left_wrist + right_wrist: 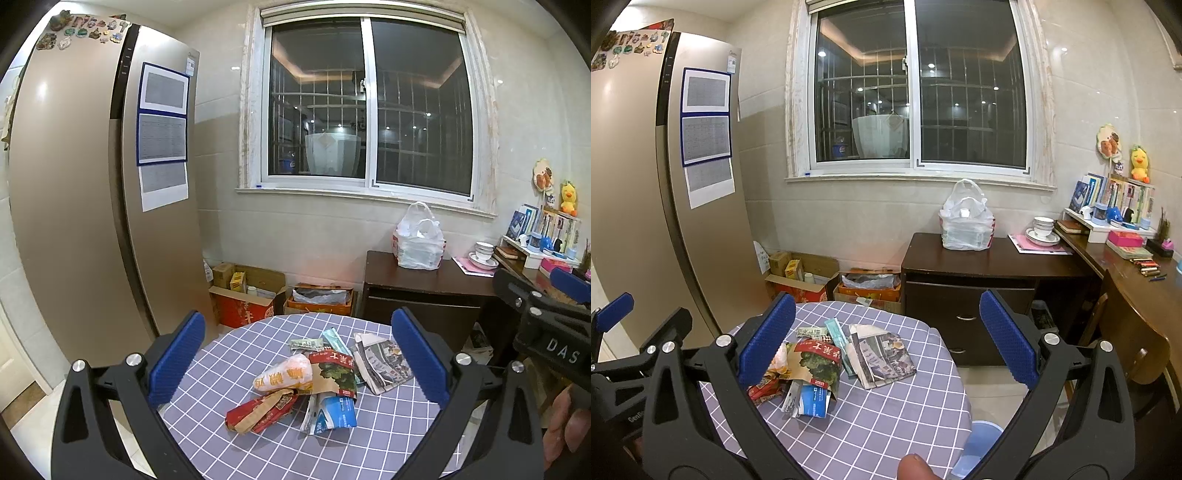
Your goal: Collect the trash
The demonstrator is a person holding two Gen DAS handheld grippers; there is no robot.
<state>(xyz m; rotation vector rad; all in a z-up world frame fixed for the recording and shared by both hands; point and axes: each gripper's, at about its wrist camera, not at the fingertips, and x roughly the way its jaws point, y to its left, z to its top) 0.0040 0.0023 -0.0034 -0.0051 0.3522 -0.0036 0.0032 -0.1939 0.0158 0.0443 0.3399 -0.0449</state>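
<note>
Wrappers (pixel 303 384) lie piled at the table (pixel 369 443) centre, folded newspaper (pixel 382 360) just right of them. Cardboard boxes (pixel 247 291) stand behind the table, beside the refrigerator (pixel 74 206)

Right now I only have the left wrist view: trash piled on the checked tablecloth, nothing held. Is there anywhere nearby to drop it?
Observer: Possibly. The right wrist view shows a light blue plastic container on the floor, just past the table on its right side.
Operator: Is the right hand-held gripper carrying anything?
Observer: No. The right hand-held gripper is wide open over the table with nothing between its pads.
Operator: What is blocked on the far right of my view?
Observer: A row of pens lying on the wooden desk.
</note>
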